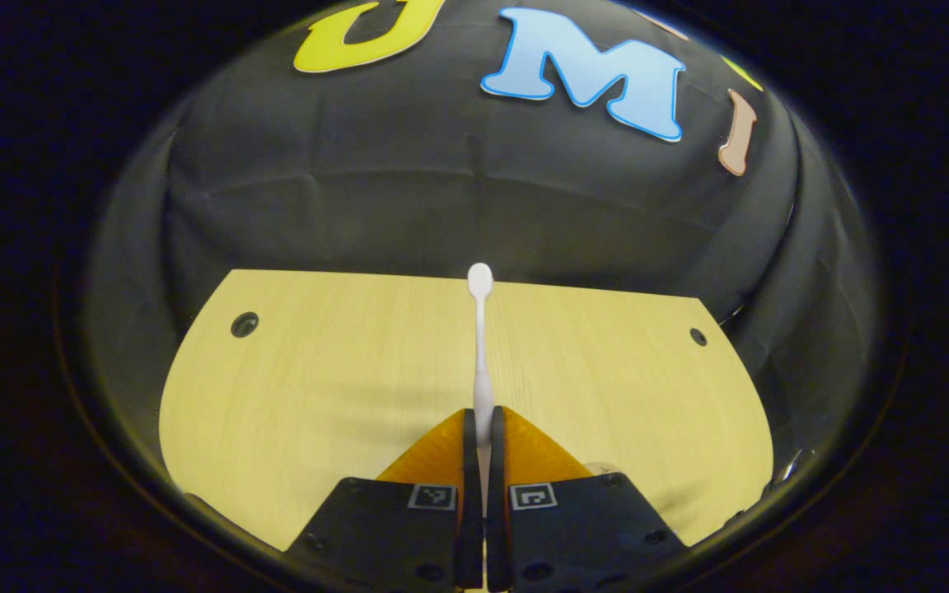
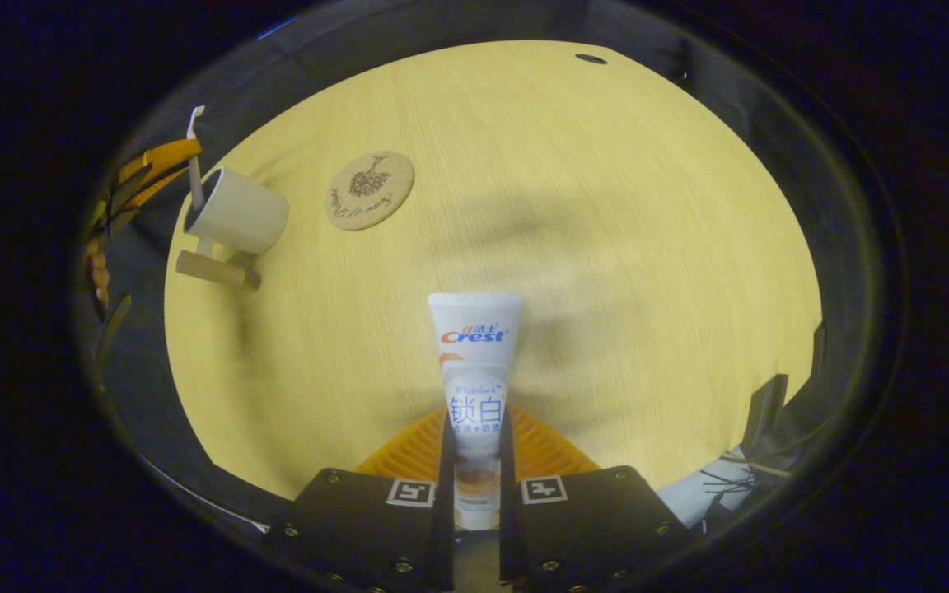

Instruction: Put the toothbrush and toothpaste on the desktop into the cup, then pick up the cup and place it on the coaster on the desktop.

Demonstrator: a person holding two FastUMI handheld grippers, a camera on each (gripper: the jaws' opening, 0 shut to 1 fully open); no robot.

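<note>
My left gripper point(image 1: 483, 424) is shut on a white toothbrush point(image 1: 480, 346), whose head points away over the wooden table point(image 1: 318, 371). In the right gripper view that toothbrush point(image 2: 194, 161) stands upright at the far left, its lower end at the mouth of the white cup point(image 2: 237, 216), with the left gripper point(image 2: 157, 161) beside it. The cup has a wooden handle point(image 2: 212, 269). A round wooden coaster point(image 2: 369, 189) lies just right of the cup. My right gripper point(image 2: 474, 412) is shut on a white toothpaste tube point(image 2: 474, 354), held above the table's near part.
The table point(image 2: 606, 206) has small round holes near its far corners point(image 1: 245, 324) point(image 1: 698, 336). The black cloth wall point(image 1: 474, 189) rises right behind its far edge. Loose cables point(image 2: 742, 473) hang off the near right edge. A hand point(image 2: 95, 268) shows behind the cup.
</note>
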